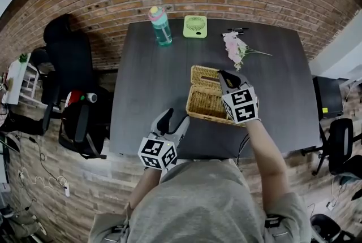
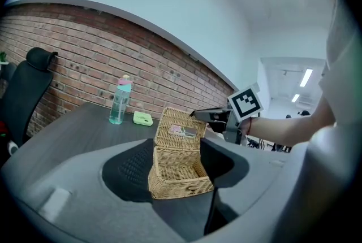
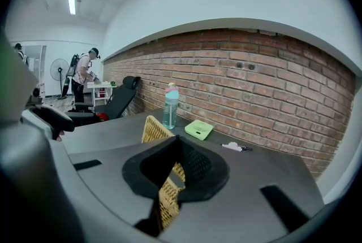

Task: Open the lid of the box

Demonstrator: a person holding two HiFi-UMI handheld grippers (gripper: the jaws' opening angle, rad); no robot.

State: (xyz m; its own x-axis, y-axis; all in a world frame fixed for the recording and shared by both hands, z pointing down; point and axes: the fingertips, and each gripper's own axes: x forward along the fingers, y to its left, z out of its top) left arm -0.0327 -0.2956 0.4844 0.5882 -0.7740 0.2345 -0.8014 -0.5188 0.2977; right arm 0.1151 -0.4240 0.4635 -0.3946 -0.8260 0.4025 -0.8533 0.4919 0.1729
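With the right claw (image 1: 225, 74) pinched shut on the top edge of the upright lid (image 2: 180, 130) and the box (image 1: 206, 103) just beneath it, follow the hinge's arc gently, since tugging would likely lift the box, which sits ahead of the open, empty left claw (image 1: 172, 120).

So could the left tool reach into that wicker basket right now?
Probably yes: the right tool holds the lid up, and only bare table lies between the left tool and the basket.

No legible text, brand, number or sign is found in any view. Only square black-and-white marker patterns are carried on the left gripper (image 1: 173, 121) and the right gripper (image 1: 224, 74); no characters are formed by them.
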